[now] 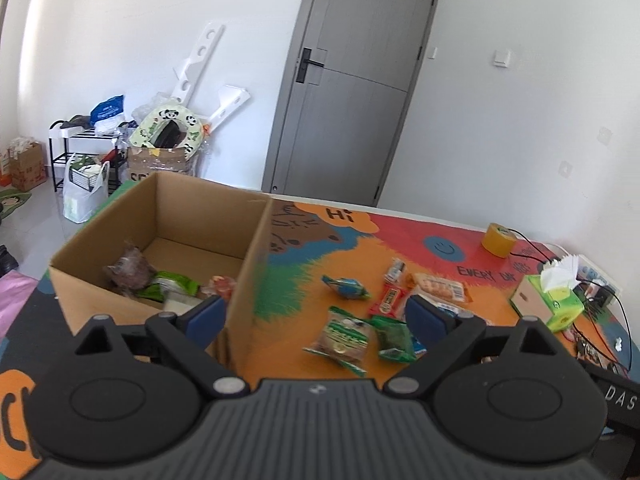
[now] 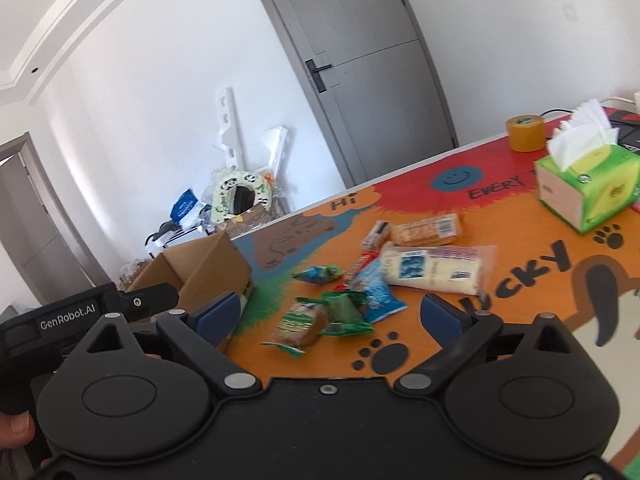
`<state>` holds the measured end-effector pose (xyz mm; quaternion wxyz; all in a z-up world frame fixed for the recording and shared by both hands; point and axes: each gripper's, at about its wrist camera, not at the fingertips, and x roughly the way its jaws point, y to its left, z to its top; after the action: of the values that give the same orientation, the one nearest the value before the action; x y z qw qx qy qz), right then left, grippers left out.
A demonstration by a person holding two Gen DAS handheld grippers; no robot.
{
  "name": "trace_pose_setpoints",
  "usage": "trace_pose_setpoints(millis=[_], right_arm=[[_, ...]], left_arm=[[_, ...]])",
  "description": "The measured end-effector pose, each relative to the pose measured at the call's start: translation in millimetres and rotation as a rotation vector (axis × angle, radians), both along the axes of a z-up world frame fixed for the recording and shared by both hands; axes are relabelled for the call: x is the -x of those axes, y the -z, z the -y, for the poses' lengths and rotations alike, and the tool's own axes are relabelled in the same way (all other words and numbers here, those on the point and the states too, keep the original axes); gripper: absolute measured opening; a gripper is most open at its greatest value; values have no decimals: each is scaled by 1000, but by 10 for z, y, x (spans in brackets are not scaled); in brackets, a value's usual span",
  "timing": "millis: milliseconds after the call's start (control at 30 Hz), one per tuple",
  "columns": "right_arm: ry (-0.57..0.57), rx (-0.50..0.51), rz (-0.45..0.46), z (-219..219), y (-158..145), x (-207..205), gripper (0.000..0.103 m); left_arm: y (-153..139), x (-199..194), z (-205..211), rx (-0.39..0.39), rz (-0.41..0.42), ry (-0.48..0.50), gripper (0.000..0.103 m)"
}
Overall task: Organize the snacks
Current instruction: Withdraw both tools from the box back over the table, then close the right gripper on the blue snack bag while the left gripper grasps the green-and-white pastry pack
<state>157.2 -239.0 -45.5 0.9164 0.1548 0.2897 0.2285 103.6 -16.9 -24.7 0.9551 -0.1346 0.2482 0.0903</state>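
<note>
The cardboard box (image 1: 160, 236) stands open-topped at the tabletop's left edge, a few wrapped snacks in its near corner. The remaining snack packets (image 2: 360, 280) lie scattered mid-table on the colourful mat (image 2: 520, 340), with bare mat between them and the near edge. A tissue box (image 2: 588, 188) and tape roll (image 2: 525, 133) sit toward the far right edge. Left gripper (image 1: 316, 312) and right gripper (image 2: 332, 316) both hang tilted downward above the mat, jaws spread wide with nothing gripped.
</note>
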Motion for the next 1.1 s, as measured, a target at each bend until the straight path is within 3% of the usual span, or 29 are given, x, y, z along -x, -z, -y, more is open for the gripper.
trace_pose_setpoints(millis=[600,733,1100], right_arm=[[102,4,-61,440,399,-186,97],[109,-2,-85,482,487,-320,86],[49,31,-131,281,595,-576,72]], left_arm=[[364,-406,407,16,-52,73,96],[452,-521,413,6,-73,66,96],[691,-740,309,5,-100,8,91]])
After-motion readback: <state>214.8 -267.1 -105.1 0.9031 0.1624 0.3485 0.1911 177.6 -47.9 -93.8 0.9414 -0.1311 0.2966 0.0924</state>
